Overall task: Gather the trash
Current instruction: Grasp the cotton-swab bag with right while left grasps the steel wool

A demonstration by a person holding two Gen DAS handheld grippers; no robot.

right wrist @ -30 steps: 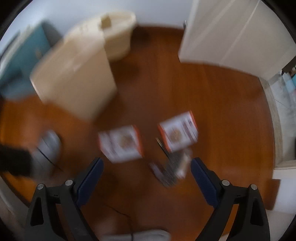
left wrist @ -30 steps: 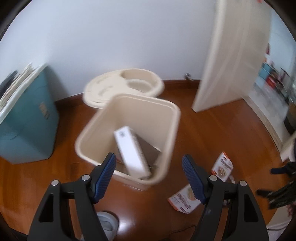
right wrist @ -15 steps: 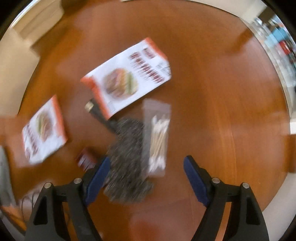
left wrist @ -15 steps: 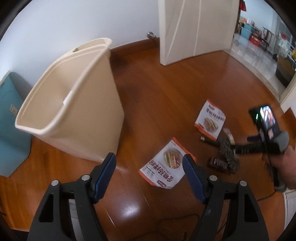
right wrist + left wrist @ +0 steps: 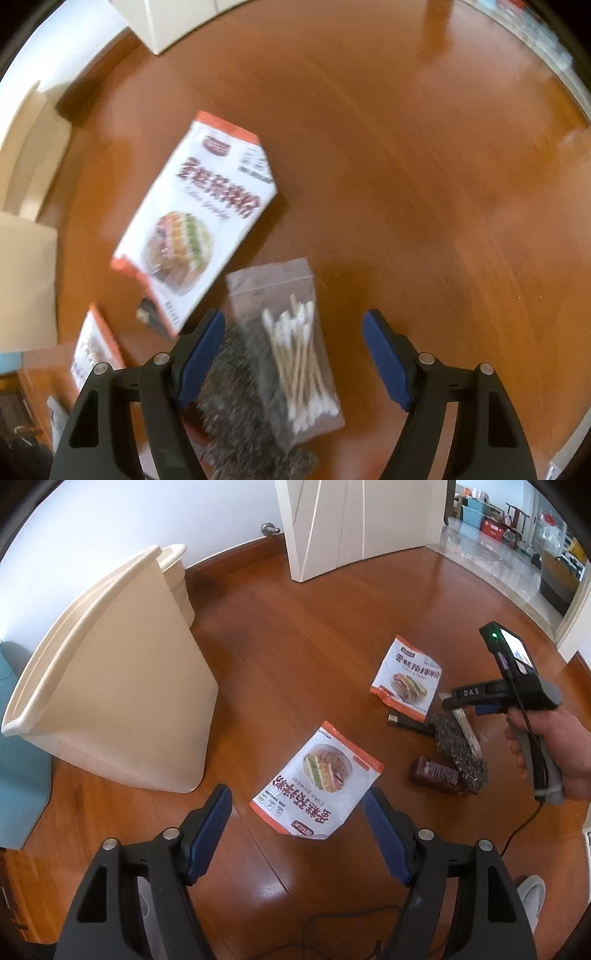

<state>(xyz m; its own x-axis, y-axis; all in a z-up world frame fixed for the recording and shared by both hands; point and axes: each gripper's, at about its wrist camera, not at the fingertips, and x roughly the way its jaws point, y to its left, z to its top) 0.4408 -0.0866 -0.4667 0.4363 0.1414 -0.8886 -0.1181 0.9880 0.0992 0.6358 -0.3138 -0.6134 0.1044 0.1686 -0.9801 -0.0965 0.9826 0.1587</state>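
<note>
1. Left wrist view: left gripper (image 5: 297, 805) spread wide, nothing between its blue fingers (image 5: 210, 825), hovering over the wooden floor (image 5: 314, 635).
2. Nearest trash: a white-and-orange cake powder pouch (image 5: 317, 780) flat on the floor, just ahead of the left gripper, between the finger lines.
3. Beige trash bin (image 5: 110, 686) stands to the left, near the pouch but apart from it; its lid (image 5: 177, 572) leans behind it by the wall.
4. Second cake powder pouch (image 5: 408, 679) lies further right, one edge over a dark stick-like item (image 5: 406, 722).
5. Steel wool scrubber (image 5: 458, 753) beside that, with a dark red snack bar (image 5: 436, 775) touching its near edge.
6. Right gripper (image 5: 293, 334) also released, empty, held by the right hand (image 5: 546, 749) above the scrubber pile.
7. Right wrist view (blurred): clear bag of cotton swabs (image 5: 291, 350) sits between the open fingers, lying partly on the scrubber (image 5: 240, 398).
8. Same view: one pouch (image 5: 199, 225) just above the swab bag, the other pouch (image 5: 94, 347) at the left edge.
9. White door (image 5: 354, 524) at the back.
</note>
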